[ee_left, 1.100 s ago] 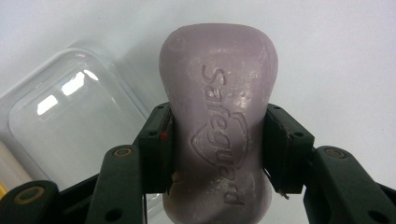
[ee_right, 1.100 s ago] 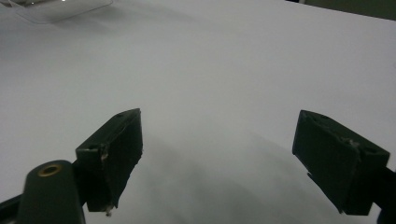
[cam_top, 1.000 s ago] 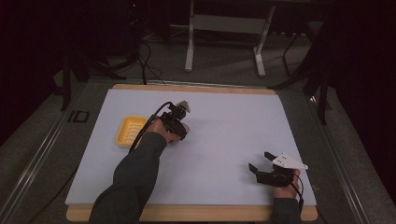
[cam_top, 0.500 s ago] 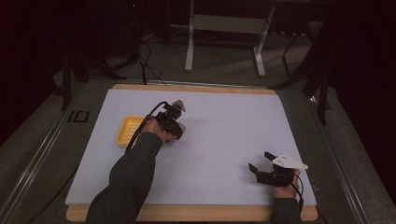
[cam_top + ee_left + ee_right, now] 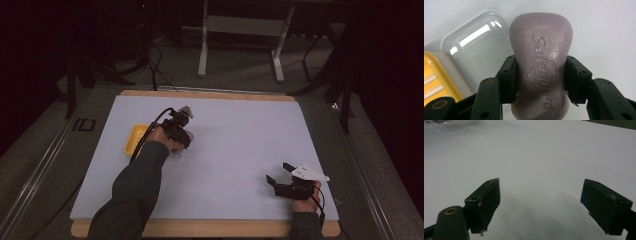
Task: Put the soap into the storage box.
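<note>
Soap bar point(image 5: 540, 72) pinched at its waist in my left gripper point(image 5: 540, 82).
It feels solid but slick, so I keep to the narrow middle; my right gripper point(image 5: 540, 202) rests wide, holding nothing.

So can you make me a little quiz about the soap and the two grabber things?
1. True or false: the left gripper is clamped on the purple soap bar.
2. What lies right beside the clear lid? A) a yellow tray B) a red cup C) a spoon
3. Fill in: the right gripper has its jaws ____, with nothing between them.

Key: 1 true; 2 A; 3 open
</note>
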Action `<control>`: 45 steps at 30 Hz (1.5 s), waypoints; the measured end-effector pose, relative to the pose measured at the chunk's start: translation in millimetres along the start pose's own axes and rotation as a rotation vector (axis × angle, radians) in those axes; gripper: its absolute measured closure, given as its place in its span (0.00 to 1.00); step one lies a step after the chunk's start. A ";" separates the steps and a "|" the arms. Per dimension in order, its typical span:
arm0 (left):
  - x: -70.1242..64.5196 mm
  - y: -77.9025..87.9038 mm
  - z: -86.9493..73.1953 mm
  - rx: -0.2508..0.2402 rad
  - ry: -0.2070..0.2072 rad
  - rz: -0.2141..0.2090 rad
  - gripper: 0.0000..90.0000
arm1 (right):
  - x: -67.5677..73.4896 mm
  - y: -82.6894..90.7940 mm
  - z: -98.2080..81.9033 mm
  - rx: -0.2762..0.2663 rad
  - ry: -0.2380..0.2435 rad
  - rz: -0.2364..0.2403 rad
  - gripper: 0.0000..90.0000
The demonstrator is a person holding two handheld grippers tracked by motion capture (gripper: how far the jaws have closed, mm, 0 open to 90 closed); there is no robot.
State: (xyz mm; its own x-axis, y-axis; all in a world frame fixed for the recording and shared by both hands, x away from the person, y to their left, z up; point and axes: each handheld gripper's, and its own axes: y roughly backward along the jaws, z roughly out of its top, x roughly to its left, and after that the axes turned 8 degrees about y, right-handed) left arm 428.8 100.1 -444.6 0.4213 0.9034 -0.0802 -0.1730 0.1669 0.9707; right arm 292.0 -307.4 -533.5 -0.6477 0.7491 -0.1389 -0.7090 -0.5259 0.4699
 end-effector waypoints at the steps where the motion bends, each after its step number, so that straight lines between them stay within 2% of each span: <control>1: 1.0 0.2 -0.5 0.000 0.005 0.001 0.56 | 0.0 0.0 0.0 0.000 0.000 0.000 0.18; 13: 14.2 -1.3 -6.6 -0.001 0.041 -0.001 0.56 | 0.2 0.0 0.1 0.002 0.002 0.000 0.18; 24: 19.2 -0.8 -8.5 0.004 0.044 0.007 0.56 | 0.4 0.0 0.1 0.001 0.005 -0.002 0.18; 36: 29.0 4.5 -11.8 -0.021 0.078 0.011 0.56 | 0.3 0.1 0.1 0.001 0.004 0.000 0.18; 45: 33.5 4.9 -12.6 -0.025 0.088 0.009 0.56 | 0.4 0.1 0.1 -0.002 0.005 0.000 0.18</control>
State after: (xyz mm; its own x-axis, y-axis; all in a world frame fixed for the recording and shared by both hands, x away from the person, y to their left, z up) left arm 430.8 136.2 -445.4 0.3400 0.9359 -0.0925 -0.1991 0.1677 0.9655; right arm 291.6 -307.2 -533.5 -0.6489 0.7472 -0.1436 -0.7096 -0.5262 0.4685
